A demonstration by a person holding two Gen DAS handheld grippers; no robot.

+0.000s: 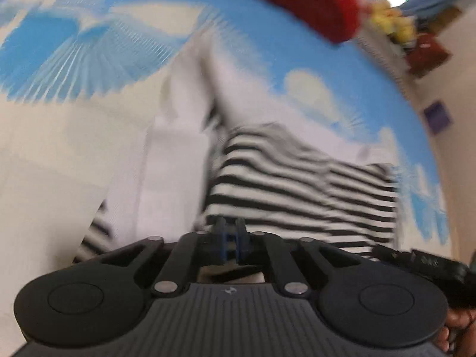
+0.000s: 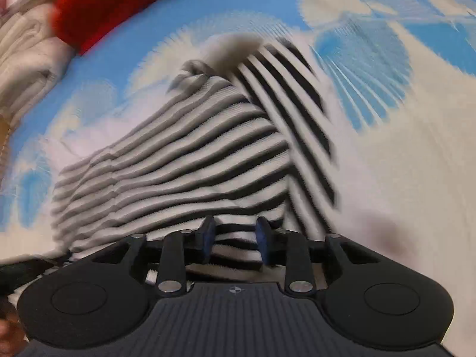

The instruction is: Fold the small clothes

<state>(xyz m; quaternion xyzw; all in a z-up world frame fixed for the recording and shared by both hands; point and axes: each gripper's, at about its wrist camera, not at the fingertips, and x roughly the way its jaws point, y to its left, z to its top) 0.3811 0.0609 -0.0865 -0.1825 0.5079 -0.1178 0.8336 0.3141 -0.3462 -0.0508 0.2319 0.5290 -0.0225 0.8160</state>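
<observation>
A small black-and-white striped garment (image 1: 300,184) lies on a blue-and-white cloud-patterned sheet (image 1: 89,44); both views are motion-blurred. My left gripper (image 1: 230,232) has its fingers close together at the garment's near hem; whether cloth is pinched between them is unclear. In the right wrist view the garment (image 2: 193,148) is rumpled, with a sleeve (image 2: 291,95) running off to the right. My right gripper (image 2: 235,241) is open, its blue-padded fingers (image 2: 208,238) straddling the near striped edge.
A red cloth (image 1: 312,0) lies at the far edge of the sheet and also shows in the right wrist view (image 2: 119,3). Cream bedding (image 2: 26,50) is bunched at far left. Yellow and red items (image 1: 401,29) stand beyond the bed.
</observation>
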